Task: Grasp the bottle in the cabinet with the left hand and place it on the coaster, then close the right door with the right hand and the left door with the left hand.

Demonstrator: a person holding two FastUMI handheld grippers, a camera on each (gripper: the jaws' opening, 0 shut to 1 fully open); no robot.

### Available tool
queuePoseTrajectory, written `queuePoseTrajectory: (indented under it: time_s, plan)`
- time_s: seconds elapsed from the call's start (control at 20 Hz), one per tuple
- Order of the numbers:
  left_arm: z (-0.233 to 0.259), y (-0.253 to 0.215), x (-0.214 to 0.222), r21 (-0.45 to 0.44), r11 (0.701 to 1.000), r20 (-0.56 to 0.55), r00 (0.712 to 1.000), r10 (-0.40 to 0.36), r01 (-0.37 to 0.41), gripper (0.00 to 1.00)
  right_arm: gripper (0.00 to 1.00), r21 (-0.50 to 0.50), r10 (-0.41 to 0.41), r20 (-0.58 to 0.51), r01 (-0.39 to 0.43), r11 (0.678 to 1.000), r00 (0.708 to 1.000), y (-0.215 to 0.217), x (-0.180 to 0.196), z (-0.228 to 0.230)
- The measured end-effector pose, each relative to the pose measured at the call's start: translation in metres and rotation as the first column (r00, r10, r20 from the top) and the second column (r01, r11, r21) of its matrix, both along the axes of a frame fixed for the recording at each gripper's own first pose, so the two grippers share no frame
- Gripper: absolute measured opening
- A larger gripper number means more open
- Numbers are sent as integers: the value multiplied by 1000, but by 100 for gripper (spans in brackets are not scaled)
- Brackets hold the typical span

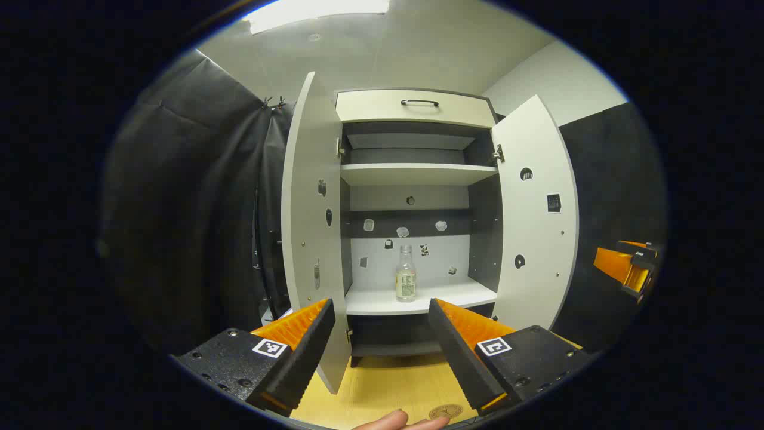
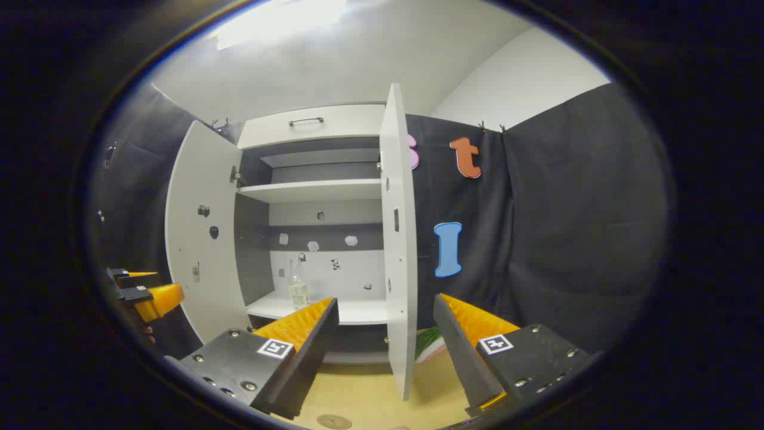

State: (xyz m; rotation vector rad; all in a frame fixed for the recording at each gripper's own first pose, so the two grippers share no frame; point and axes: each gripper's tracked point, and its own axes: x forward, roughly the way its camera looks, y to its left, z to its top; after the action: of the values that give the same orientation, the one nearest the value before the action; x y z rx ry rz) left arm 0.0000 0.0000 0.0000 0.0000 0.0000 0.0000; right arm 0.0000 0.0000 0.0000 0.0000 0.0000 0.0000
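1. My left gripper (image 1: 379,334) hangs with jaws spread wide, holding nothing, facing the cabinet (image 1: 418,107).
2. The bottle (image 1: 406,273) stands upright on the lower shelf (image 1: 453,294), well apart from me.
3. Both doors (image 1: 310,227) stand open.
4. My right gripper (image 2: 385,334) is likewise released, its jaws on either side of the right door (image 2: 399,239).
5. The coaster (image 1: 445,411) lies on the wooden table (image 1: 388,382).

A clear bottle (image 1: 406,273) stands upright on the cabinet's lower white shelf (image 1: 453,294).
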Motion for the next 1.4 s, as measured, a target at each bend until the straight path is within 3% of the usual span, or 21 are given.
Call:
queuePoseTrajectory:
  time_s: [0.2, 0.3, 0.35, 0.4, 0.65, 1.1, 1.25, 1.3, 1.4]
  plan:
    - [-4, -4, -2, 17, 1000, -11, 1000, 7, -6, 100, 94, 33, 46, 13, -46, 998, 999, 3, -1, 2]
    - [1, -2, 1, 11, 1000, 8, 1000, 19, -19, 98, 97, 11, 56, 34, -56, 998, 998, 3, 0, 6]
    - [0, -3, 4, -1, 1000, 7, 1000, 18, -18, 99, 93, 1, 74, 48, -74, 997, 996, 9, -1, 8]
    - [-3, -4, 7, -11, 1000, -4, 1000, 12, -12, 98, 97, -4, 97, 54, -97, 995, 994, 16, -1, 10]
    - [-8, -3, 37, -31, 999, -3, 1000, -10, 9, 98, 97, -10, 159, 63, -159, 987, 985, 43, 12, 11]
    - [-29, -17, 183, -29, 995, 2, 995, -97, 97, 99, 97, 36, 171, 78, -175, 984, 982, 78, 67, 6]
    - [-48, -23, 236, -29, 995, 0, 995, -99, 99, 100, 97, 22, 147, 77, -149, 989, 986, 81, 85, 1]
    - [-56, -27, 253, -37, 994, -3, 995, -103, 103, 100, 93, 19, 140, 73, -142, 990, 987, 81, 90, -1]
    - [-77, -34, 282, -45, 993, -16, 994, -112, 111, 100, 97, 18, 110, 63, -111, 994, 992, 78, 100, -5]
